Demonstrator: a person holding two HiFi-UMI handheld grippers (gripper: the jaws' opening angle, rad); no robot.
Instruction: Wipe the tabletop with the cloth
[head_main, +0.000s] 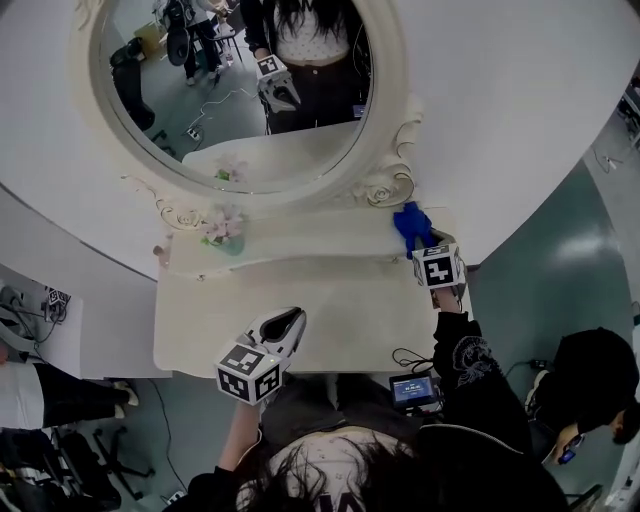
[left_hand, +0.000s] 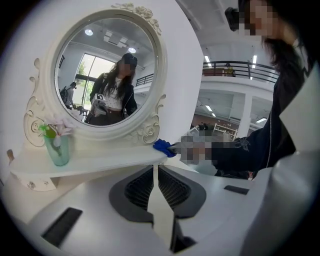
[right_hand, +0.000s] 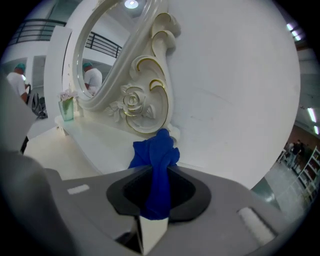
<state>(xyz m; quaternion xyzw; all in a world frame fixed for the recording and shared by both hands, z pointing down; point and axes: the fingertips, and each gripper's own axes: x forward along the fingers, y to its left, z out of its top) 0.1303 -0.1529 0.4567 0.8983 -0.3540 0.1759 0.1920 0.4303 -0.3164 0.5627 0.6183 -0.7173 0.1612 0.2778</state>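
Two grippers are at a white dressing table, and only one is working. At the left, the left gripper (head_main: 285, 322) hovers over the front of the tabletop (head_main: 340, 330). Its own view shows its jaws pressed together with nothing between them, so it is idle.

Further back, a vase (left_hand: 59, 150) of pale flowers stands on the left part of the raised shelf (head_main: 320, 245) under the round mirror (head_main: 240, 90).

At the shelf's right end, just below the carved rose of the mirror frame, is the blue cloth (right_hand: 156, 150). It is bunched into a wad and seems to rest on the shelf surface, though I cannot tell how hard it bears down. The right gripper (right_hand: 159, 172) pinches it, its jaws nearly closed on a fold, with most of the cloth sticking out past the tips.

By my reading, wiping is in hand at the far right corner, with the cloth about to start or finish a stroke there. The next move calls for keeping the pinch firm, pressing the wad down so that more of it meets the surface, and sweeping left along the shelf or down onto the main top. The stroke should stop short of the vase, which looks light enough to tip if nudged.
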